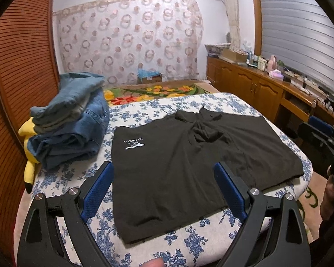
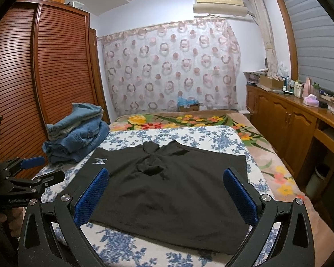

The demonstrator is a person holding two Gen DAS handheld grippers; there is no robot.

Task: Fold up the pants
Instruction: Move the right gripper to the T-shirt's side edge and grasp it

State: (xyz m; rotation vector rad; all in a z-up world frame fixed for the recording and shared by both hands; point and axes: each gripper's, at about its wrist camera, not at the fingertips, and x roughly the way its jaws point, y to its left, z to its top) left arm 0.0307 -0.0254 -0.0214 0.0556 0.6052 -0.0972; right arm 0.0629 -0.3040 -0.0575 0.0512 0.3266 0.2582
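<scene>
Black shorts [image 1: 178,166] with a small white logo [image 1: 133,143] lie spread flat on the blue-flowered board [image 1: 189,242]; they also show in the right wrist view [image 2: 167,189]. The crotch area is bunched at the far middle. My left gripper [image 1: 163,175] is open and empty, hovering over the shorts' near left part. My right gripper [image 2: 167,178] is open and empty, above the shorts' near edge. The left gripper also shows at the left of the right wrist view [image 2: 40,169]. The right gripper shows at the right edge of the left wrist view [image 1: 322,133].
A stack of folded jeans [image 1: 73,122] sits on the board's far left, with a yellow plush toy [image 1: 29,155] beside it. A flowered blanket [image 2: 189,120] covers the bed behind. A wooden wardrobe [image 2: 33,77] stands left, a cluttered wooden cabinet [image 2: 289,115] right.
</scene>
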